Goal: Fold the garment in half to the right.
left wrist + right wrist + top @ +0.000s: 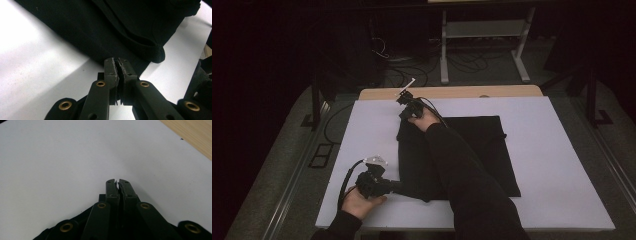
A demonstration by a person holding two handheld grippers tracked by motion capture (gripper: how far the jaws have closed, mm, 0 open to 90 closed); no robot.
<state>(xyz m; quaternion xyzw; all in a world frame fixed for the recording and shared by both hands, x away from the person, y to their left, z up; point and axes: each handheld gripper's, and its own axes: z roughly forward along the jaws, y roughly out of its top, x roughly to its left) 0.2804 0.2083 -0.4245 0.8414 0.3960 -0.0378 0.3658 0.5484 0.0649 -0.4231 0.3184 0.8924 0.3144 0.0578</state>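
Both pairs of fingers are closed tight. Those of the left gripper (117, 62) meet with a thin fold of the black garment's (472, 150) fabric pinched between the pads, right at the cloth's edge, as the left gripper view shows. In the right gripper view the jaws of the right gripper (117, 182) stand pressed together over the white board (62, 165); dark cloth shows low beside the jaws, but whether any of it is caught between the pads cannot be told from there.

From the high view, the garment lies flattened on the white board, roughly in its middle, with a thicker hem or cuff (155, 50) seen in the left gripper view. The left gripper (394, 186) sits at the garment's near left corner, held by the left hand (359, 200). The right gripper (403, 102) is at the garment's far left corner, the person's dark sleeve (462, 170) lying across the cloth. A strip of the wooden tabletop (452, 92) shows beyond the board's far edge. No containers are on the board.
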